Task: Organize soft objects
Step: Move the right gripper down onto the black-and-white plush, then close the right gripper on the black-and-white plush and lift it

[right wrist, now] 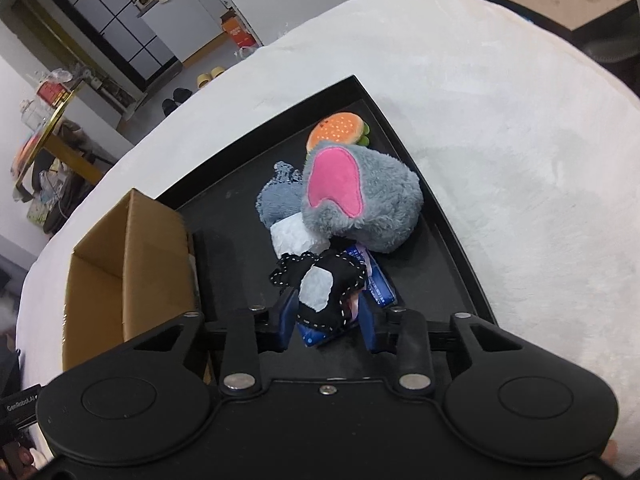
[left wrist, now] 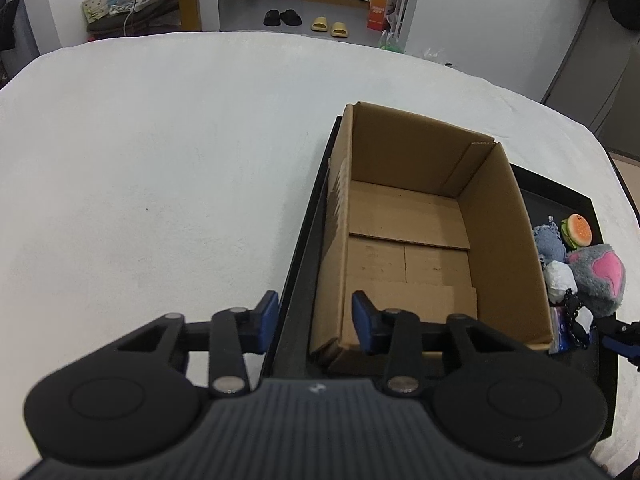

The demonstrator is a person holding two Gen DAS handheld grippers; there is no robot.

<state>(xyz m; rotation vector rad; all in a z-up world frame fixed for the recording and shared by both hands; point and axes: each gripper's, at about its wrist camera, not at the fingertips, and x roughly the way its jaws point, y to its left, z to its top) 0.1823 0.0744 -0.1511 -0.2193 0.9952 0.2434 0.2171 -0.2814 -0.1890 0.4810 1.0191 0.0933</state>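
The right gripper (right wrist: 326, 320) has its blue jaws straddling a black stitched plush with a white patch (right wrist: 320, 290); whether the pads press it, I cannot tell. The left gripper (left wrist: 314, 322) straddles the edges of the one black tray (left wrist: 298, 280) and one open cardboard box (left wrist: 500, 216), narrowly parted (holding nothing). A white fuzzy-covered table (left wrist: 160, 160) carries them. Beyond, two pairs of slippers (left wrist: 306, 21) lie on a grey floor.
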